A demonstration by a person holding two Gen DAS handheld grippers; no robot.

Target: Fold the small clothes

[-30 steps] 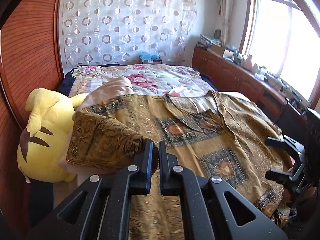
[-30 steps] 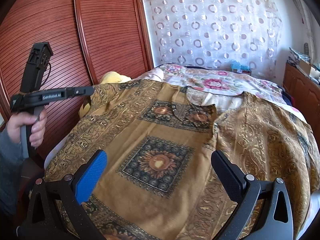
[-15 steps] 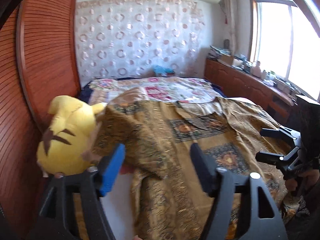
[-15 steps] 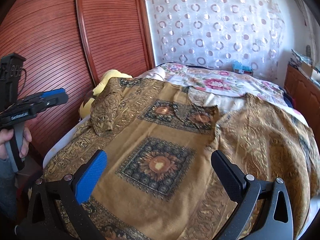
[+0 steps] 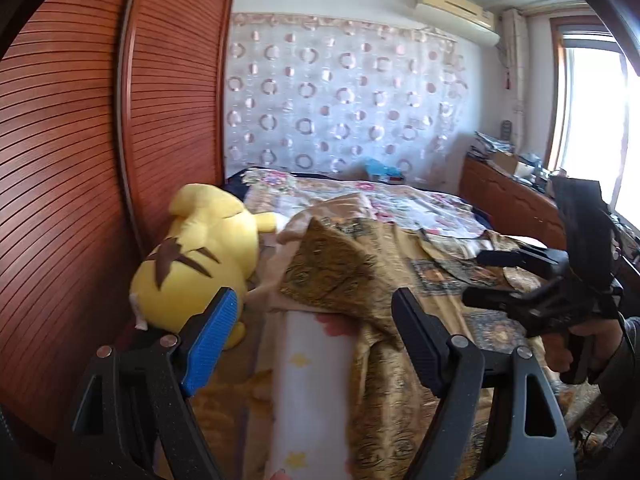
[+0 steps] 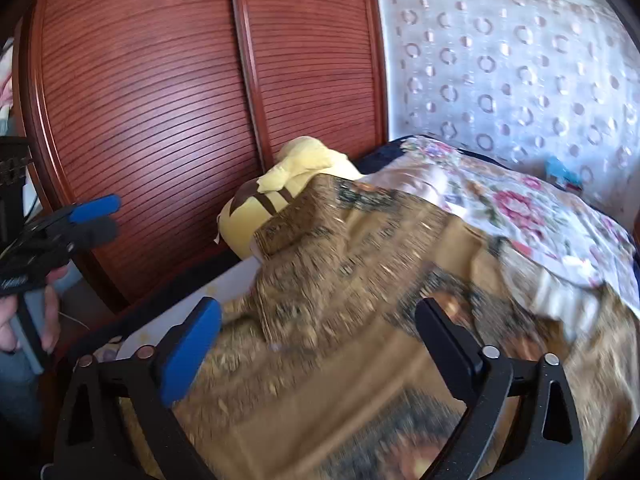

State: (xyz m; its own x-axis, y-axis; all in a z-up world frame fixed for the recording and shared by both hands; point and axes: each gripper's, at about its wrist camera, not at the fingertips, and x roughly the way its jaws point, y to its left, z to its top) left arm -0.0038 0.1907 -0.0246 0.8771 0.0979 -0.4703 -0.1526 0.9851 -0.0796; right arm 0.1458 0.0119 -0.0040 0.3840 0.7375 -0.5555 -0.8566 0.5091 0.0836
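Left tool (image 5: 312,328): jaws wide apart, nothing between them. They've just been opening, and the sleeve they let go now lies folded in on the shirt (image 5: 344,276). Right tool (image 6: 316,344): also wide, empty, jaws have just started closing a little. It hangs over the shirt body, no pad on cloth; its own view is smeared.

Shirt (image 6: 360,280): brown-gold patterned, spread flat across the bed, near the bed's left edge. Left sleeve is folded over the body, and its corner stands up in a peak rather than lying flat. The shirt's right half is out of both views, so I can't tell its state. Yellow plush toy (image 5: 196,256) sits at the bed's left edge against the wardrobe door (image 5: 60,160), just beside the folded sleeve. White sheet (image 5: 308,392) shows under the shirt's left edge.

My read: first sleeve fold is done, next is the side or hem fold.

To do it well:
- Flatten the peaked sleeve corner first, or the next fold traps a lump.
- Grip the hem at both corners, one tool each, pinching the shirt only, not the sheet.
- Lift level and together, keep the edge taut, lay it parallel to the collar line.
- Keep clear of the plush toy on the left.
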